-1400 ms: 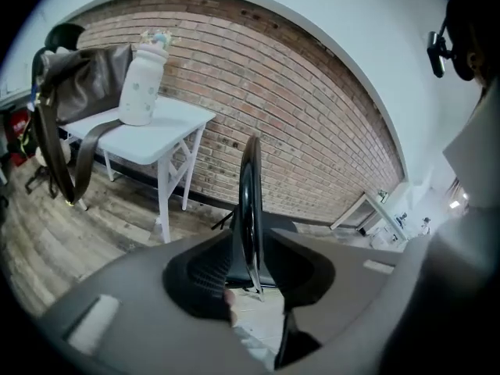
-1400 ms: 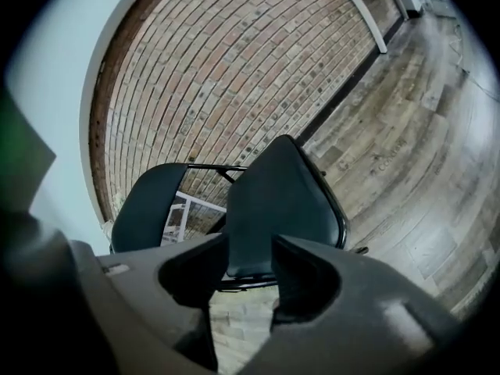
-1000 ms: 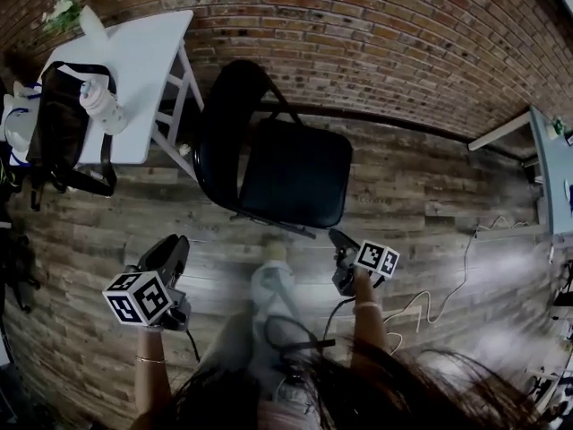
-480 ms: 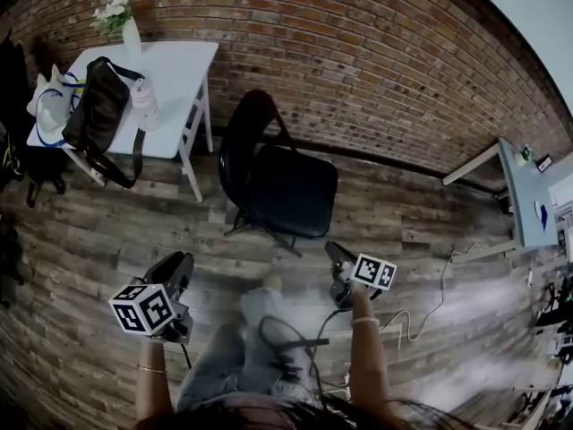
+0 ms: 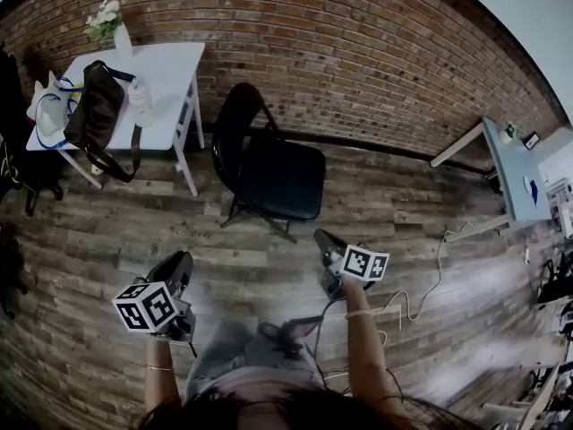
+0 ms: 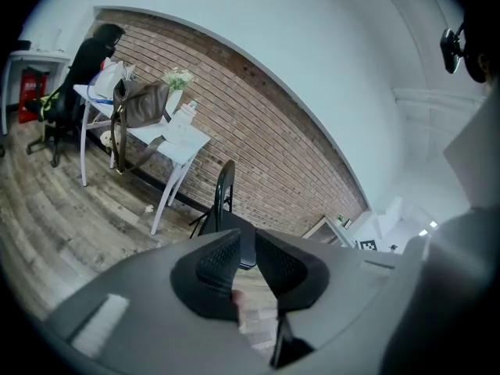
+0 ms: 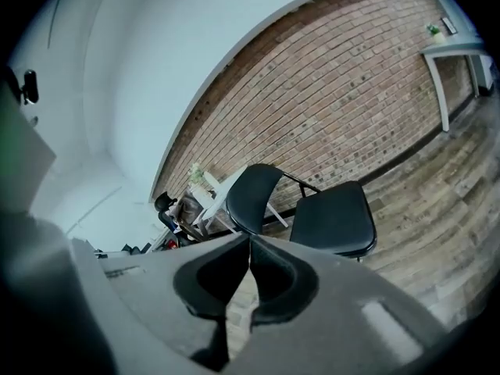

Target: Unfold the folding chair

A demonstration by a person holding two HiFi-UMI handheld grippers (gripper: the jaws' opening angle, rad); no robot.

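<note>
- Head view, steeply down: wood-plank floor across the whole room, closed off on the far side by a brick wall.
- Against that wall, standing open on its legs with the seat flat: black folding chair, backrest on the left, just beside the right legs of a white table.
- At the right edge, a second pale table, well apart from the chair; between the two, bare planks.
- Nearer the person, more open floor in front of the chair, crossed only by a thin cable at the right.
- On the white table: a dark bag, strap hanging over the front edge, contents not visible; a white vase with pale flowers at the far corner.
- Left gripper: low at the left, well short of the chair, jaws just closed down to a narrow gap, nothing between them.
- Right gripper: ahead of the right hand, clear of the seat's front edge, jaws just brought together, tips meeting, empty.
</note>
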